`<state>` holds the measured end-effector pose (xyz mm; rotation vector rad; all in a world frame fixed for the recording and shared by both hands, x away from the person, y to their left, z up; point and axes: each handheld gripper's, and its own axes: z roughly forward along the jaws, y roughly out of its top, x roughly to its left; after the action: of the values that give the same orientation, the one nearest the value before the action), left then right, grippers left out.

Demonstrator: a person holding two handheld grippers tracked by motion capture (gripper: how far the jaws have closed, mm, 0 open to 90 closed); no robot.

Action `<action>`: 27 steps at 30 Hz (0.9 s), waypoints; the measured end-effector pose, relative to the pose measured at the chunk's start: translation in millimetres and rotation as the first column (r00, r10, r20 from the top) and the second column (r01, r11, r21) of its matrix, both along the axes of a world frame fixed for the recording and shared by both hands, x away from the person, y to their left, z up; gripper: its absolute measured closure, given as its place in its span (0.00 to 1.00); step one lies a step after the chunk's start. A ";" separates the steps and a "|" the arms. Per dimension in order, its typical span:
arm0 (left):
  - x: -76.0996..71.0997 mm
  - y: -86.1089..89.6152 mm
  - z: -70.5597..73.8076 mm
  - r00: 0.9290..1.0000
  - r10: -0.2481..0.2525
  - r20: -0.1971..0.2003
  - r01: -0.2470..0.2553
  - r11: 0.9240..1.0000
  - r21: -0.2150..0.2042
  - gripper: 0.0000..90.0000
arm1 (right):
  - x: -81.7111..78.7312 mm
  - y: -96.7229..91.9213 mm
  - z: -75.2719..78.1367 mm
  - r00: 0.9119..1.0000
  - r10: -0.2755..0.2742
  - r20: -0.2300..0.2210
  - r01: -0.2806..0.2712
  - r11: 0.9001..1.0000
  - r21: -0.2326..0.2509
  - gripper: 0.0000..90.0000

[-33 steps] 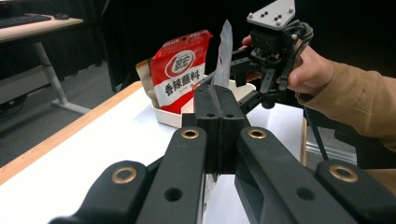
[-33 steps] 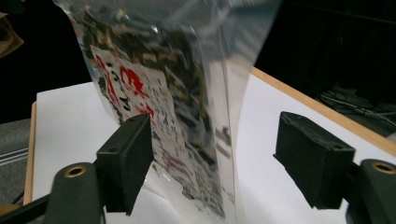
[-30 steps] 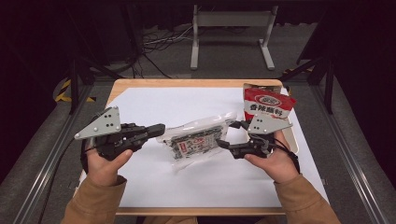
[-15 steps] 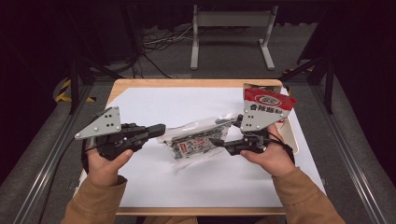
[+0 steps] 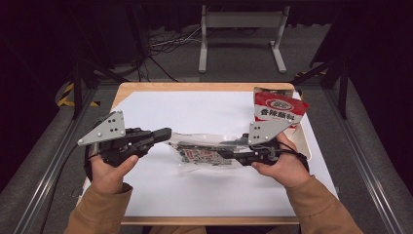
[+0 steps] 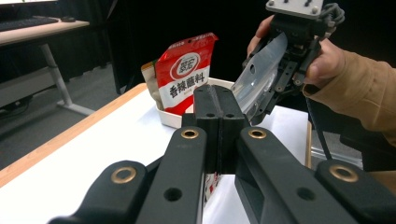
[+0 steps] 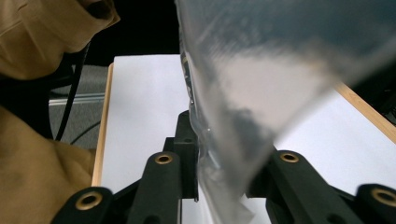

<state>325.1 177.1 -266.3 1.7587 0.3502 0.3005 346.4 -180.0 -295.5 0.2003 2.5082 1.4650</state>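
Now the right gripper (image 5: 225, 153) has its jaws closing in on the right end of the clear plastic bag (image 5: 204, 151). A second ago, in the high view, those jaws stood spread just beside that end; half a second ago the hand had drawn closer in; now the film lies between them. In the right gripper view the bag (image 7: 261, 93) rises out of the gap, and the left pad (image 7: 189, 158) lies against the film. The far pad is hidden behind the film, so full clamping is likely but not confirmed.

Meaning for the work, as a judgement: the bag is now taken at both ends, so it can be stretched, lifted or pulled open between the two hands.

Left gripper (image 5: 163, 134): jaws together, clamped on the left end of the bag, unchanged from the earlier frames. In the left gripper view the two pads (image 6: 219, 116) meet flat, with printed film showing below them.

Bag position: centre of the high view, spanning from one gripper to the other over the white table sheet (image 5: 195, 112), and sagging slightly in the middle. A red snack pouch (image 5: 277, 109) stands in a white tray (image 5: 306, 141) at centre right, untouched.
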 end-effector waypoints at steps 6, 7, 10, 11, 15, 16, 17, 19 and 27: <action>-1.0 -2.5 0.3 1.000 0.016 0.004 -0.016 1.000 0.018 0.70 | -2.3 -4.6 5.8 1.000 0.000 -0.025 0.000 1.000 0.000 0.85; -0.3 -3.0 0.1 1.000 0.022 0.007 -0.022 0.999 0.027 0.64 | -2.4 -6.0 6.2 1.000 -0.003 -0.029 0.003 1.000 0.003 0.85; 0.7 -3.6 -0.9 1.000 0.027 0.004 -0.027 0.999 0.041 0.54 | -2.9 -11.3 9.2 0.999 -0.016 -0.035 0.016 1.000 0.001 0.85; 1.8 -3.9 -1.7 0.999 0.032 -0.001 -0.032 0.998 0.047 0.50 | -3.6 -14.2 10.9 0.999 -0.024 -0.035 0.025 1.000 0.004 0.85; 7.3 -2.0 -5.0 0.999 0.044 -0.009 -0.043 0.997 0.057 0.45 | -5.4 -23.2 16.9 0.998 -0.047 -0.037 0.048 0.999 0.017 0.85; 8.3 -1.9 -6.1 0.999 0.048 -0.013 -0.048 0.997 0.055 0.44 | -6.0 -26.5 19.2 0.998 -0.054 -0.040 0.055 0.998 0.024 0.85; 9.4 -1.5 -6.9 0.999 0.052 -0.012 -0.051 0.997 0.059 0.43 | -6.5 -29.1 21.0 0.997 -0.059 -0.044 0.061 0.998 0.029 0.85; 11.0 -1.1 -8.7 0.998 0.059 -0.017 -0.058 0.996 0.064 0.43 | -7.5 -33.4 24.6 0.996 -0.069 -0.048 0.071 0.997 0.033 0.85; 20.3 3.1 -17.4 0.996 0.077 -0.052 -0.073 0.994 0.076 0.40 | -11.6 -51.0 39.8 0.991 -0.116 -0.068 0.121 0.990 0.069 0.85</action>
<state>345.3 180.2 -283.7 1.8320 0.4509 0.3229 334.7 -231.0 -255.7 0.4079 2.4465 1.5267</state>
